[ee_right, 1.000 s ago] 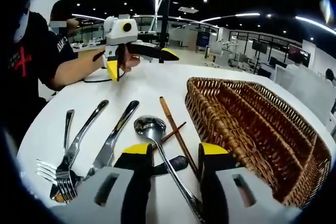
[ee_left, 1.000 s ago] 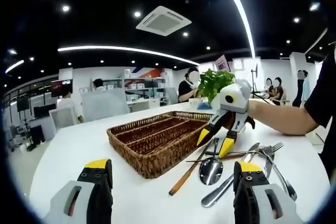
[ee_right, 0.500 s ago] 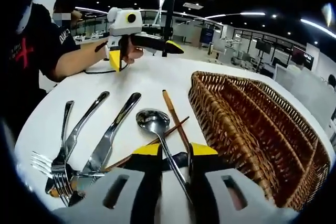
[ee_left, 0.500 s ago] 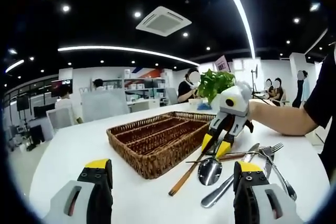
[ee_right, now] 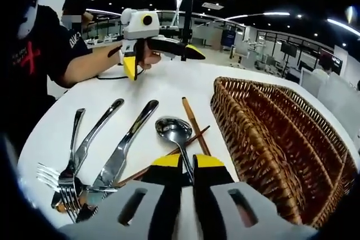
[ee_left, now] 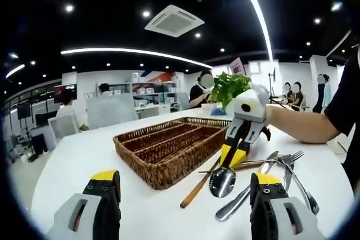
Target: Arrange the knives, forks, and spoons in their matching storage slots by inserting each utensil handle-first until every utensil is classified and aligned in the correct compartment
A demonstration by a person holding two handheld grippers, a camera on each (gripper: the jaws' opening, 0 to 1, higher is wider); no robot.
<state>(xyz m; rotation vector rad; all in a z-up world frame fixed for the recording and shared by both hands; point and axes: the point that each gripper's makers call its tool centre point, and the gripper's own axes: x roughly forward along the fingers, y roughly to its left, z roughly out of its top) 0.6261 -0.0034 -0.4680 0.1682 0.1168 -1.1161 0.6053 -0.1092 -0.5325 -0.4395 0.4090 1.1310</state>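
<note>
My right claw [ee_right: 187, 162] pinching the spoon [ee_right: 174, 130] handle, basket [ee_right: 281, 133] at 3 o'clock, forks [ee_right: 70, 164] at 9, my left claw [ee_left: 185, 186] wide above the desk [ee_left: 73, 155]

Glossy metal spoon [ee_right: 175, 129]; rough wicker tray [ee_right: 270, 133].

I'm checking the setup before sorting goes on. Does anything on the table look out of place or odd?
Yes: two wooden chopsticks lie crossed among the cutlery beside the wicker tray, though the task names only knives, forks and spoons. The right hand-held gripper is shut on the spoon.
</note>
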